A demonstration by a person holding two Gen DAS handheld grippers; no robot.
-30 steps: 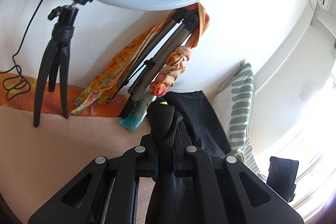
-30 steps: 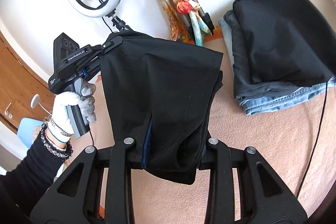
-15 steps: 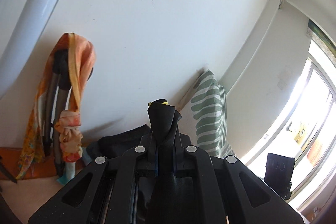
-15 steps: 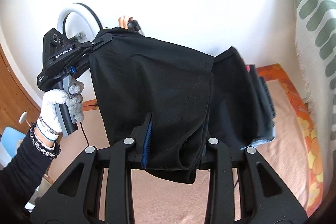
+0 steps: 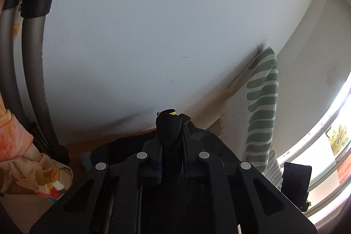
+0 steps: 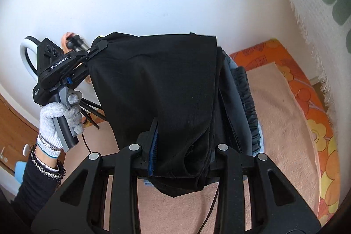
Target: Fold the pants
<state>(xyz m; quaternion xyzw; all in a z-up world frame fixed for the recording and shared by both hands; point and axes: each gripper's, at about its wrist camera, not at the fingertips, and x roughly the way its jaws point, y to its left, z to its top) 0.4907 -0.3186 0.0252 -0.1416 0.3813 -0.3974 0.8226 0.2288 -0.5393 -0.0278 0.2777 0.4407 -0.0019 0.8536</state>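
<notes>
The folded black pants (image 6: 158, 80) hang in the air, stretched between both grippers. My left gripper (image 6: 99, 44), held by a gloved hand (image 6: 54, 120), pinches their far upper corner. In the left wrist view its jaws (image 5: 172, 122) are opening, with a bunch of black cloth (image 5: 169, 131) still wedged between the fingers. My right gripper (image 6: 183, 142) is shut on the near edge of the pants, and cloth drapes over its right finger. Below and behind the pants lies a stack of folded clothes (image 6: 248, 102), dark on top with blue denim under it.
A pink blanket (image 6: 280, 124) covers an orange floral sheet (image 6: 307, 98). A green-striped pillow (image 5: 261, 106) leans on the white wall at the right. Tripod legs (image 5: 33, 58) with an orange scarf (image 5: 26, 163) stand at the left, next to a ring light (image 6: 24, 47). A wooden cabinet (image 6: 13, 124) is far left.
Both grippers have carried the pants sideways toward the pillow. The ring light has left the left wrist view, and the folded stack now sits directly under the pants.
</notes>
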